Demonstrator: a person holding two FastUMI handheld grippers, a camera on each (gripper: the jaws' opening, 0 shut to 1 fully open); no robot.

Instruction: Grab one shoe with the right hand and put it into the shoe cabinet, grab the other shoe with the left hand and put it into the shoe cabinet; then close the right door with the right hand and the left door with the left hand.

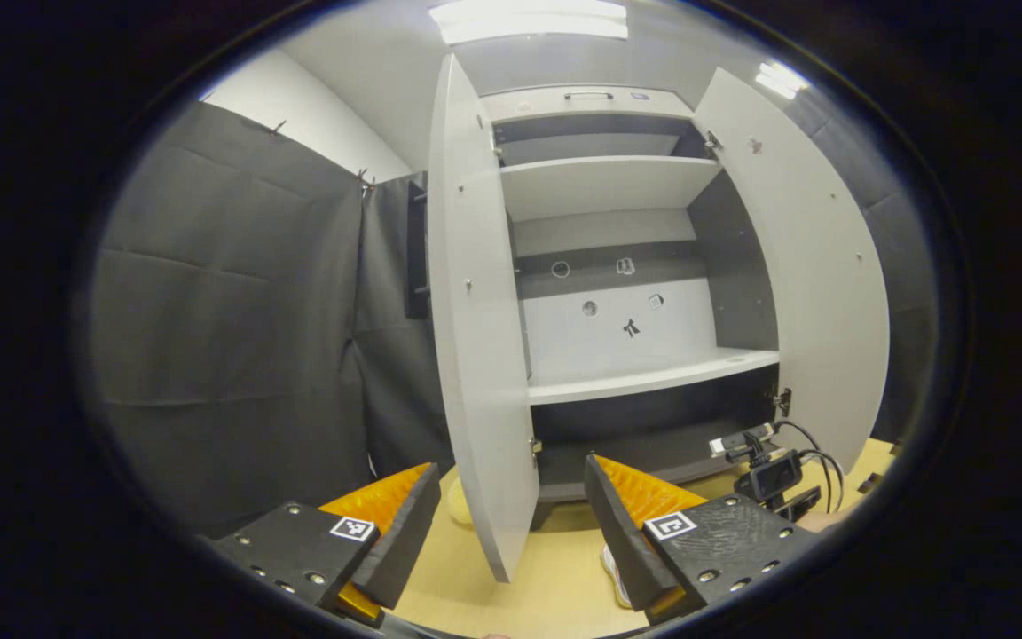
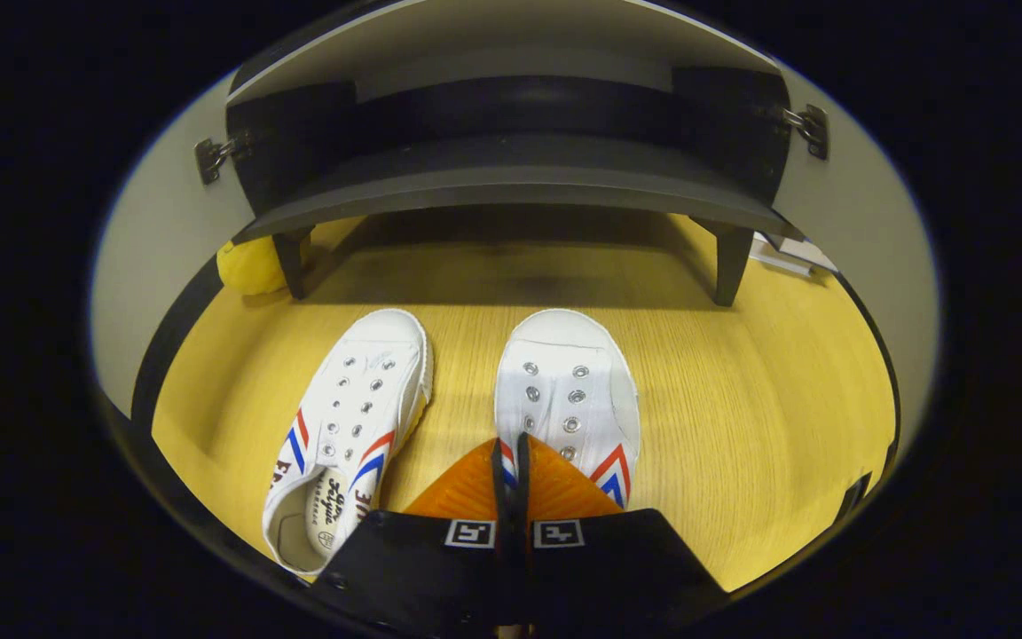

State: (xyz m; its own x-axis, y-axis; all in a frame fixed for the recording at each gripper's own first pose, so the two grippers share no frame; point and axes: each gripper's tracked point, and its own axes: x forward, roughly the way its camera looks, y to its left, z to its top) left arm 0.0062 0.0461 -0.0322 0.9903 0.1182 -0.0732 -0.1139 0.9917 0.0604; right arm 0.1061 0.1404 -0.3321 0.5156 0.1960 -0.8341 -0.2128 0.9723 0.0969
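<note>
Two white canvas shoes with red and blue stripes lie side by side on the wooden floor, toes toward the shoe cabinet (image 2: 511, 177). In the right gripper view my right gripper (image 2: 511, 444) is shut on the inner side wall of the right-hand shoe (image 2: 569, 382), near its opening. The left-hand shoe (image 2: 356, 417) lies free beside it. In the left gripper view my left gripper (image 1: 511, 466) hangs open and holds nothing, facing the cabinet (image 1: 644, 382), whose left door (image 1: 475, 311) and right door (image 1: 821, 266) both stand wide open. The right gripper (image 1: 773, 475) shows low at the right, and a sliver of shoe (image 1: 613, 568) below.
The cabinet has bare white shelves and a dark bottom compartment (image 1: 653, 435), raised on short legs (image 2: 728, 262). A yellow soft object (image 2: 245, 266) lies by the cabinet's left leg. Black cloth walls stand to the left. The open left door's edge stands right between my left fingers.
</note>
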